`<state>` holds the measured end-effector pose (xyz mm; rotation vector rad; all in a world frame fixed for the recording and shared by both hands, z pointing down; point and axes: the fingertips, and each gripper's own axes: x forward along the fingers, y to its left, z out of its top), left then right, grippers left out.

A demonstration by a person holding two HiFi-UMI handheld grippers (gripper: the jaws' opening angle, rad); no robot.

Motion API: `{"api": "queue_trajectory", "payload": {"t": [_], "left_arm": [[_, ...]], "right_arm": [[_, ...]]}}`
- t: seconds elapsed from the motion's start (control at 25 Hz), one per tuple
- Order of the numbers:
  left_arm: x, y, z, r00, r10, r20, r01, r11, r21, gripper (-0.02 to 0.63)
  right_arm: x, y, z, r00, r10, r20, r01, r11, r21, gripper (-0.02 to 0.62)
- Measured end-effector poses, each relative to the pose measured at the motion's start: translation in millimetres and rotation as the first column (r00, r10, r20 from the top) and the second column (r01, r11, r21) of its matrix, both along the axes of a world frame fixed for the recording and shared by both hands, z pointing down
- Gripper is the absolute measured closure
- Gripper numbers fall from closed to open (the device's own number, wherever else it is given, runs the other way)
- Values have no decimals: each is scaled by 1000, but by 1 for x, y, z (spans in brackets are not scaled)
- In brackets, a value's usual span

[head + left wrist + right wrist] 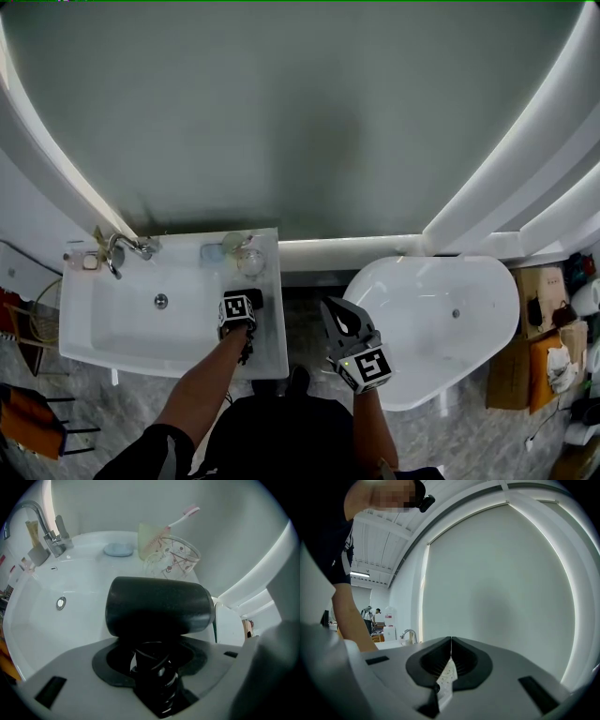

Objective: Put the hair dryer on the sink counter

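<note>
The black hair dryer [159,611] lies crosswise in front of my left gripper [154,667], whose jaws are closed on its handle, with the coiled cord showing between them. In the head view, the left gripper [240,317] points steeply down over the right strip of the white sink counter [270,274]. The dryer's barrel [257,302] pokes out beside the marker cube. Whether the dryer touches the counter is hidden. My right gripper [339,317] hovers between the sink and the bathtub. It is shut, and a small white slip hangs at the seam of the jaws [451,641].
A glass cup [171,557] with a pink toothbrush [180,517] stands at the counter's back right, beside a blue soap [118,549]. The faucet [122,248] is at the back left above the basin [141,323]. A white bathtub [441,319] and cardboard boxes [544,319] lie to the right.
</note>
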<state>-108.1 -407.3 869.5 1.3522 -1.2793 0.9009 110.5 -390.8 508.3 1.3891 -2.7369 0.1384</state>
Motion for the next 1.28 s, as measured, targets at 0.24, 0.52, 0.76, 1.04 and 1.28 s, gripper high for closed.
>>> {"api": "queue_trajectory", "payload": {"t": [0.24,0.52,0.76,1.04,1.28], "left_arm": [[1,-4,1,999,-25,-27,25,1000,6,382],[1,-5,1,998,-25,-57,25,1000,3,382],[2,-5,1,1000,-3,-25,3,1000,6,382],[4,-3,-1,998,-8,-56,9,1000,12,382],[3,-2,-3,995,-25,-97,27,999,19,382]], "right_arm": [[-5,-1,2,1000,-6,8,6,1000,-22,568],[-6,1,4,1000,-10,9,10,1000,-21,566],[-1,3,8,1000,-6,-4,6,1000,-26,566],[-1,5,5,1000,-6,14,7,999,-33,566],[-4,5,14,1000,-18,7,19,999,-48,566]]}}
